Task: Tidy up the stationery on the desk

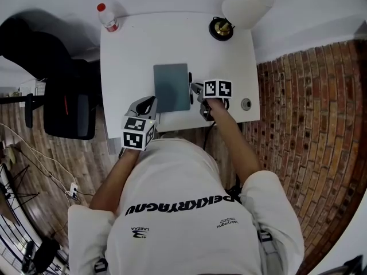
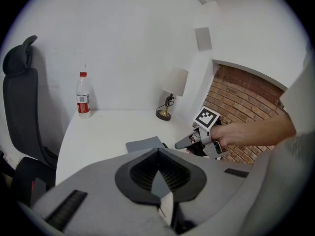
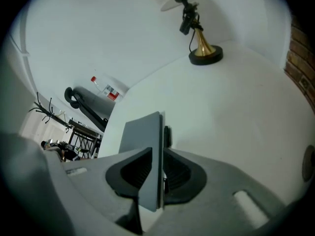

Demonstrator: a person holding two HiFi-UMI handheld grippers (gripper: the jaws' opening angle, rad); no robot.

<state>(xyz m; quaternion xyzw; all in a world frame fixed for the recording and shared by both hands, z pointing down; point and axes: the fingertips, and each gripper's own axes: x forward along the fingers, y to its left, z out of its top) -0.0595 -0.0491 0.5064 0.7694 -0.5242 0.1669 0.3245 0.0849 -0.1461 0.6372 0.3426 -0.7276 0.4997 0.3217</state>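
White desk (image 1: 132, 56) seen from above, with both hand-held grippers at the notebook.

- **Far left:** a black office chair (image 1: 69, 116) stands beside the desk.
- **Back left corner of the desk:** a clear plastic bottle with a red cap (image 1: 107, 17) stands upright. Its red-and-white label carries print too small to read.
- **Left gripper (image 1: 149, 105):** it sits at the near left corner of the desk and carries a cube of black-and-white square markers. Its jaws are clenched on the near left corner of the notebook; its own view shows a grey wedge of cover with white page beneath, pinched between the pads.
- **Centre:** a slim grey rectangular notebook (image 1: 171, 87), closed, with a black pen (image 1: 190, 87) lying just beside and parallel to its right edge.
- **Right gripper (image 1: 198, 89):** it also carries a marker cube and is placed at the notebook's right side. Its jaws stand apart, released, with the notebook's edge between the pads and a thin dark gap at the right pad.
- **Back right corner:** a table lamp with a round black-and-brass base and a white shade (image 1: 221, 28).
- **Right edge of the desk:** a small round grey cable port (image 1: 246, 103).
- **Far right:** a red brick wall (image 1: 309, 125).
- **Foreground:** the person's white shirt bears black lettering, seen upside down and not reliably legible.
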